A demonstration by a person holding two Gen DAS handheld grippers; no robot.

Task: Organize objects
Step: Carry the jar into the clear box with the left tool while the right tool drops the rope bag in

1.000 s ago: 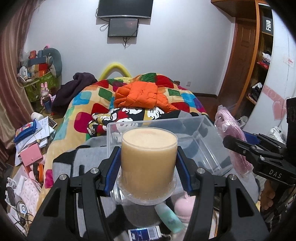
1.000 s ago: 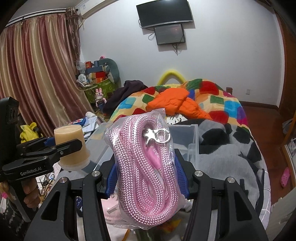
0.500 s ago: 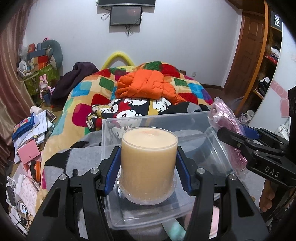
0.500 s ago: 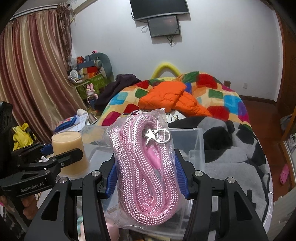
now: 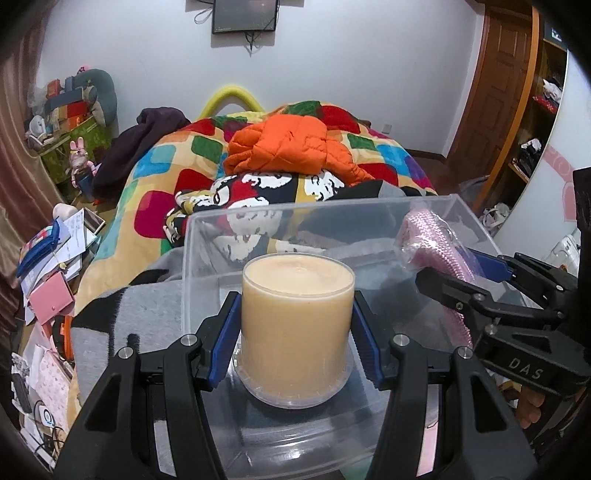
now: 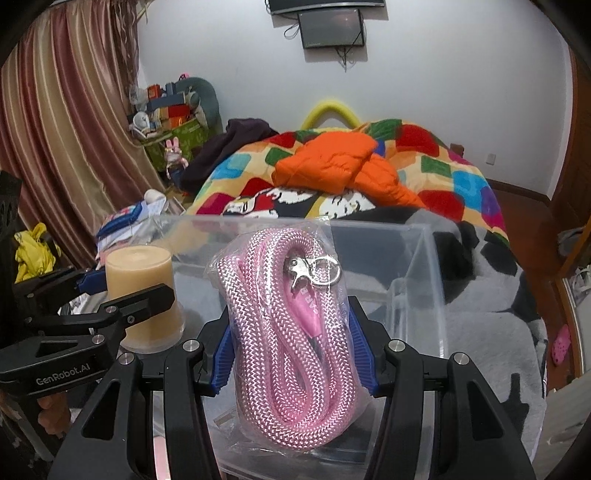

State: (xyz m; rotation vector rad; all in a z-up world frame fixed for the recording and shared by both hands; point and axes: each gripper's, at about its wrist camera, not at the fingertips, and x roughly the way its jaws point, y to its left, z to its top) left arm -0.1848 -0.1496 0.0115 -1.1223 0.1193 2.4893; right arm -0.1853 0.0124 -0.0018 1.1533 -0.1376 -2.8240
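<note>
Gripping a clear cup of beige liquid (image 5: 297, 328), the left gripper (image 5: 295, 339) has both blue pads pressed against the cup's sides. The cup sits upright inside the clear plastic bin (image 5: 207, 236), on the left part of it; whether its base touches the bin floor cannot be told. The right gripper (image 6: 290, 350) is clamped on a bagged pink rope (image 6: 284, 343), blue pads squeezing the clear bag from both sides. The rope is coiled in loops with a silver clasp (image 6: 314, 271) near the top. In the left wrist view the same bag (image 5: 432, 254) hangs over the bin's right side, just inside the rim, apart from the cup. From the right wrist view the cup (image 6: 142, 295) stands to the left, with the left gripper's fingers (image 6: 144, 304) around it.

The bin rests on a grey and black blanket (image 6: 487, 332). Beyond it lies a bed with a colourful patchwork quilt (image 5: 159, 162) and an orange puffer jacket (image 5: 291, 147) on top. Papers and a pink wallet (image 5: 50, 299) clutter the far left. A dark screen (image 6: 332, 27) hangs on the white wall, striped curtains (image 6: 55, 122) at left.
</note>
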